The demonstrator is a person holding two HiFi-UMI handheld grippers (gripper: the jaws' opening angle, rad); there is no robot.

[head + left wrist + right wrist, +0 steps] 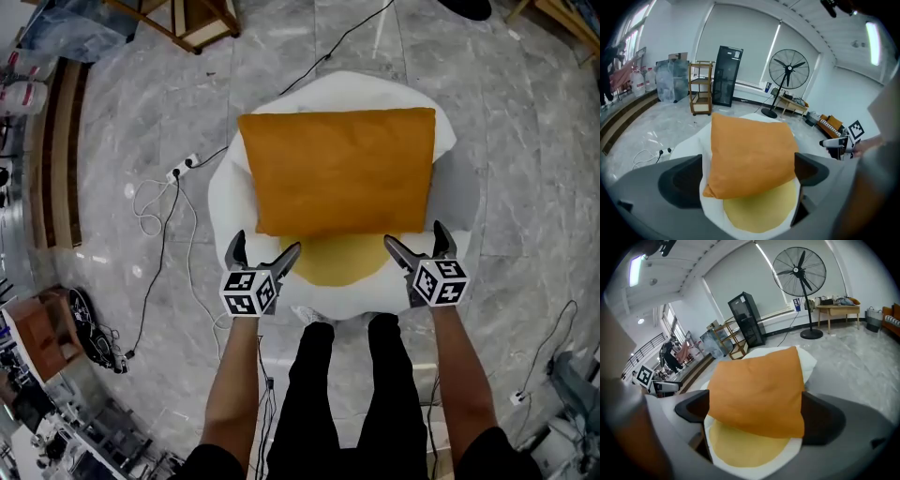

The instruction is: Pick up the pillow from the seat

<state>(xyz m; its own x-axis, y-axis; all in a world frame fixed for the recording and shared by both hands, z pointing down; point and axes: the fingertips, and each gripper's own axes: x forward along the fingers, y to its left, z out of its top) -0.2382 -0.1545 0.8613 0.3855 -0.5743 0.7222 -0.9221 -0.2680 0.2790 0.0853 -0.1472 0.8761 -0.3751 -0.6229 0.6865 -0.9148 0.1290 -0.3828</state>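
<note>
Pillow (pixel 339 169), orange, rectangular, plump.

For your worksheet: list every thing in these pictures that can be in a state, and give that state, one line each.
pillow: lying flat on the seat, not gripped.
seat: on the floor, its yellow middle partly covered by the pillow.
left gripper: open, at the pillow's near left corner, pads not pressing it.
right gripper: open, at the near right corner, pads not pressing it.
fan: upright, blades seemingly not turning.
</note>
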